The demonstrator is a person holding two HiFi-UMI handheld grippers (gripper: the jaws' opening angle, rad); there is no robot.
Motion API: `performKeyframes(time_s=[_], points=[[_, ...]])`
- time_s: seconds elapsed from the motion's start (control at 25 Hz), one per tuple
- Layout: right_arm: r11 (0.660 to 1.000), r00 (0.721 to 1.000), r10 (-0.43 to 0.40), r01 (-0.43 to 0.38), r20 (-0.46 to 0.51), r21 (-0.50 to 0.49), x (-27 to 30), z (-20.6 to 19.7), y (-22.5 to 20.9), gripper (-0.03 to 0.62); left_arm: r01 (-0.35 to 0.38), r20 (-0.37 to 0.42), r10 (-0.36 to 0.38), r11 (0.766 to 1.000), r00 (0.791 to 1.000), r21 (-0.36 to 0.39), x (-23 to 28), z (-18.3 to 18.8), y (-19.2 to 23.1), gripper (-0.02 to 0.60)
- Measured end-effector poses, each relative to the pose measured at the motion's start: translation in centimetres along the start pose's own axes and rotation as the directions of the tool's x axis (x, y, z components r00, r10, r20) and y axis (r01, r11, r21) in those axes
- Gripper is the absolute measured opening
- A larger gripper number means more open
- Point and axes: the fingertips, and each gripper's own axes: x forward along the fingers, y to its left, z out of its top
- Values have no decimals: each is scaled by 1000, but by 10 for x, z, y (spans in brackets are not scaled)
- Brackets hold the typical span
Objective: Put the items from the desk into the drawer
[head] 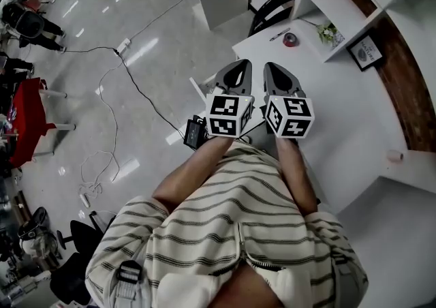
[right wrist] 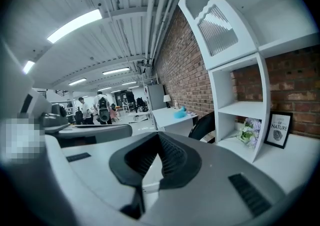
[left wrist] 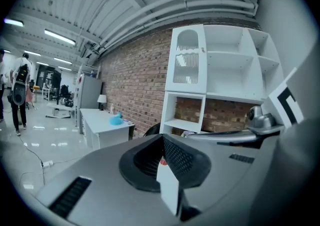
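Tape (head: 290, 39), a small roll with a red face and a grey middle, lies flat at the far left corner of the white bench (head: 354, 136). A dark pen (head: 279, 35) lies slanted just beside it on its left. Right of them, a white shelf unit (head: 340, 7) holds a small bunch of flowers (head: 329, 33), with a black-framed picture (head: 364, 51) beside it. The left gripper (head: 240, 63) and right gripper (head: 272, 66) are side by side on the near side, well apart from the tape. Each has its jaws closed tip to tip, with nothing between them.
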Motion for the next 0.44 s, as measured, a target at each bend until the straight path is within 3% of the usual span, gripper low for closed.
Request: performKeyframes(time_s=[0.44], points=[[1000, 1000, 15, -15, 7, -18, 7, 7, 17, 11, -18, 20, 18, 1000, 1000, -5, -10, 8, 15, 5]])
